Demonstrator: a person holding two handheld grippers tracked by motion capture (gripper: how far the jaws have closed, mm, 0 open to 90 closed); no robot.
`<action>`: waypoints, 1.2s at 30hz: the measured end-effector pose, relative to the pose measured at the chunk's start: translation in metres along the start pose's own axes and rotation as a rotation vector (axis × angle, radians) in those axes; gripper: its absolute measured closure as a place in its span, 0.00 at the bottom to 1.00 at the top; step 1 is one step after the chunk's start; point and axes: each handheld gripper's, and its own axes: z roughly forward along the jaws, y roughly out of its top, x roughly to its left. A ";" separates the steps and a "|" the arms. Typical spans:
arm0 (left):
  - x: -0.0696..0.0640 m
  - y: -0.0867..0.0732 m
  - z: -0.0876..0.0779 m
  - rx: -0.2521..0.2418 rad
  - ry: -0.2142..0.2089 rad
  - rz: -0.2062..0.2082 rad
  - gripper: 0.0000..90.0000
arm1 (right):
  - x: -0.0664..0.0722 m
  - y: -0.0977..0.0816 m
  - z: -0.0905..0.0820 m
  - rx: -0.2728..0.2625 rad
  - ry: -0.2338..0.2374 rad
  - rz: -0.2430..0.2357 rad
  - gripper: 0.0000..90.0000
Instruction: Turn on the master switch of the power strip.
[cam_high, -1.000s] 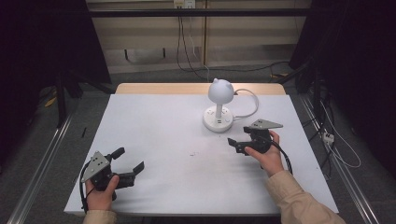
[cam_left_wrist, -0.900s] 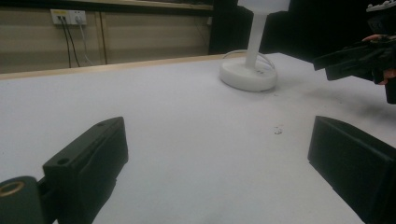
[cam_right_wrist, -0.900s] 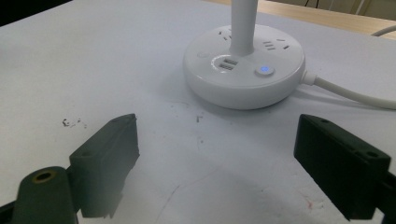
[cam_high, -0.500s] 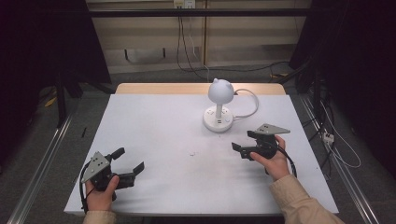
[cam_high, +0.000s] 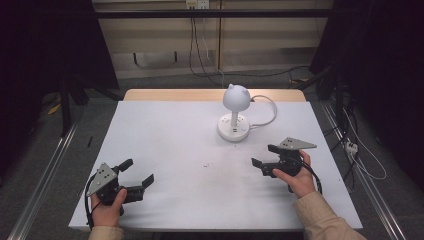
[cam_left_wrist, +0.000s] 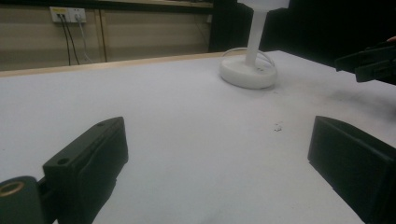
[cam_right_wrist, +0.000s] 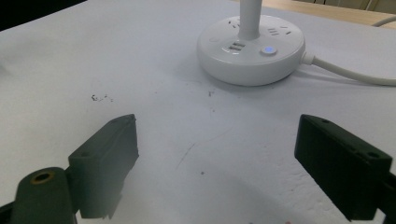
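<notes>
- My right gripper sits low over the table's right side with its two black jaws spread wide and nothing between them. It points toward the lamp.
- My left gripper rests near the front left corner, jaws also spread and empty, well apart from everything else.
- The lamp stands toward the back of the table, right of centre: a smooth white dome on a thin stem, rising from a round glossy plastic base with sockets and a small blue-lit button.
- A white cable loops from the base toward the back edge.
- The table is matte white, lightly scuffed, with a few dark specks.
- Risks, as I judge them: the lamp looks top-heavy, so a nudge to the stem could tip it; snagging the cable could drag the base; hard jaws may slip on glossy plastic.
</notes>
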 end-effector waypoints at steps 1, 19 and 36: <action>0.000 0.000 0.000 0.000 -0.001 0.000 0.05 | 0.000 0.000 -0.001 0.000 -0.003 -0.005 0.15; 0.000 0.001 0.004 0.003 -0.009 0.001 0.05 | 0.001 -0.014 -0.022 -0.002 -0.005 -0.005 0.14; -0.002 0.001 0.005 0.001 -0.011 -0.002 0.05 | 0.002 -0.026 -0.038 -0.007 -0.008 0.001 0.13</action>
